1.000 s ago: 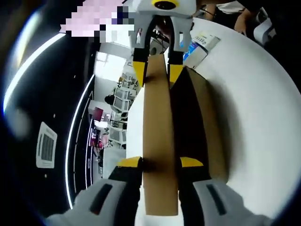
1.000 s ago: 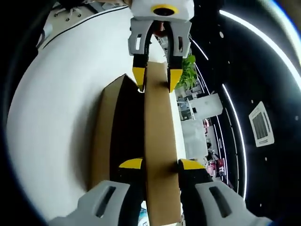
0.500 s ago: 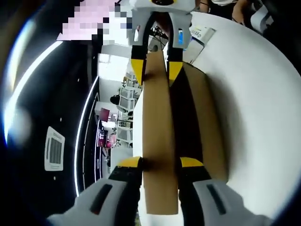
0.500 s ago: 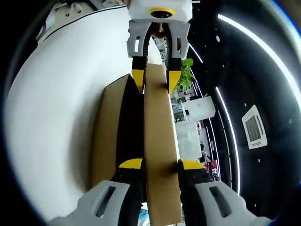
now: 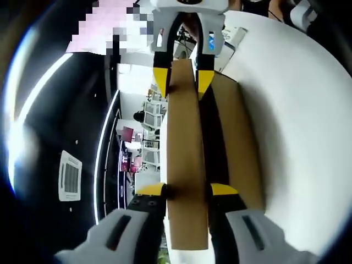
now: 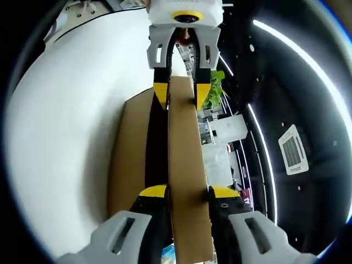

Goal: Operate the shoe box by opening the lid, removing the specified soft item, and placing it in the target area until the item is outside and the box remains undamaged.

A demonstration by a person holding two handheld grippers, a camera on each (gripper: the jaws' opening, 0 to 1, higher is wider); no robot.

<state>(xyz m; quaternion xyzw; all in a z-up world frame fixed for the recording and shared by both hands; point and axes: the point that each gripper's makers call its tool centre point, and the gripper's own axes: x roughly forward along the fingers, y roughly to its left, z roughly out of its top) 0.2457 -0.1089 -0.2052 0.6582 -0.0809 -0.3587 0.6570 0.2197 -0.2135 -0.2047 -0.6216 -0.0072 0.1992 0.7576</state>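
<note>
Both grippers clamp the cardboard lid (image 5: 186,165) from opposite ends: left gripper (image 5: 187,190), right gripper (image 6: 187,191) (shoe box (image 5: 236,143) interior seemingly dark) on the white table (image 5: 308,137).

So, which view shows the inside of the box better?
The left gripper view: the dark gap between lid and box wall is wider there. The right gripper view shows a narrower dark strip. No contents are visible in either.
</note>
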